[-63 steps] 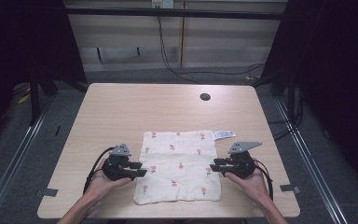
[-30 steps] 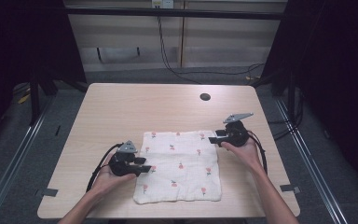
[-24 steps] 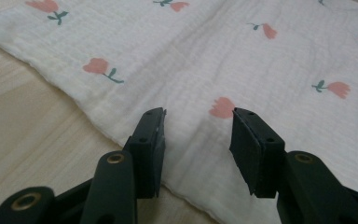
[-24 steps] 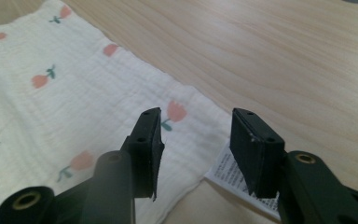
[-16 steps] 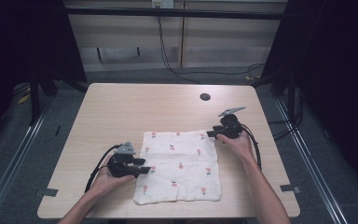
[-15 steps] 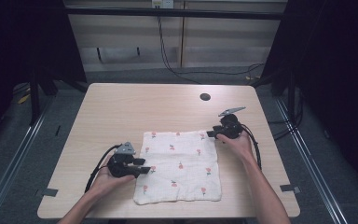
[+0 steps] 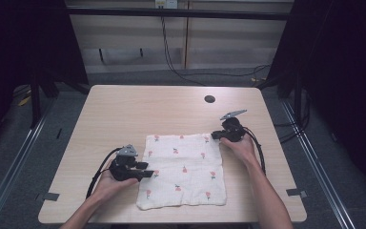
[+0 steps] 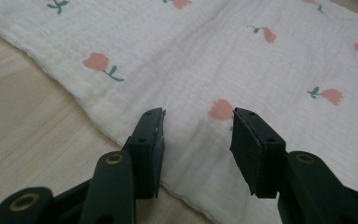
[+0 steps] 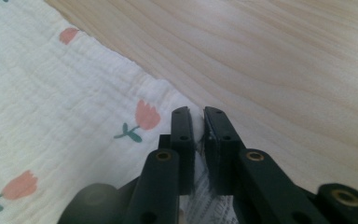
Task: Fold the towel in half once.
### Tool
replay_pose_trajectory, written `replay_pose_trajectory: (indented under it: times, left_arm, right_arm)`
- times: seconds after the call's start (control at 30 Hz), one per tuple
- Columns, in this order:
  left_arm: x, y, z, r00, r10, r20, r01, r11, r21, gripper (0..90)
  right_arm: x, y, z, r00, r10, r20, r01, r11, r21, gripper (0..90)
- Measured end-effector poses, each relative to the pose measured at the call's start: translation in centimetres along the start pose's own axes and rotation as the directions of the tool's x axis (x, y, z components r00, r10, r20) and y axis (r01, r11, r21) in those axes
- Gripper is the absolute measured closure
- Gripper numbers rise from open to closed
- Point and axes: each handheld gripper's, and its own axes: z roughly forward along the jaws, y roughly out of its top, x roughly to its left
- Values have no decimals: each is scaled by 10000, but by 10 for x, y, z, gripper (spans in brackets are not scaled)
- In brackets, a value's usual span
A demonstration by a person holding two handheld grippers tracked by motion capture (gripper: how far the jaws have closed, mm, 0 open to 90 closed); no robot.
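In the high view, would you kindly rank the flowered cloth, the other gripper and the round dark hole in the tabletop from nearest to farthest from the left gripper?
From the left gripper:
1. Flowered cloth: right at its jaws, on the near middle of the table.
2. Right gripper: across the cloth, at its far right corner.
3. Round dark hole: farther back, right of centre.

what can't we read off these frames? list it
- Tag text: the tag between the right hand-held gripper jaws is cropped by the bottom edge in the right gripper view; print too blurred to read.
- Cloth underside: hidden, it lies flat on the table.
- Dark round spot on the table, high view: too small to tell hole or object.
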Motion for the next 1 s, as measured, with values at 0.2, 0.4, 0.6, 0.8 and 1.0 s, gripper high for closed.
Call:
replay_pose_trajectory:
  times: [0.2,0.4,0.6,0.8,1.0]
  left_arm:
    - [1,5,0,9997,-19,233,15,9999,161,533]
    - [7,13,-22,10000,57,-6,-57,9994,-355,558]
    - [28,25,-29,9977,-349,-575,292,9950,-960,579]
    - [57,40,-19,9959,-676,-594,637,9958,-653,598]
    - [70,50,-11,9917,-957,-861,898,9935,-695,593]
  right_arm:
    - [2,2,-2,9998,111,-187,-115,9997,-193,860]
    - [4,1,-9,9991,235,-354,-249,9989,-393,861]
    - [7,0,-12,9988,216,-443,-243,9979,-602,861]
    - [6,0,-14,9984,255,-513,-294,9967,-762,861]
    - [9,1,-17,9976,208,-664,-262,9963,-815,860]
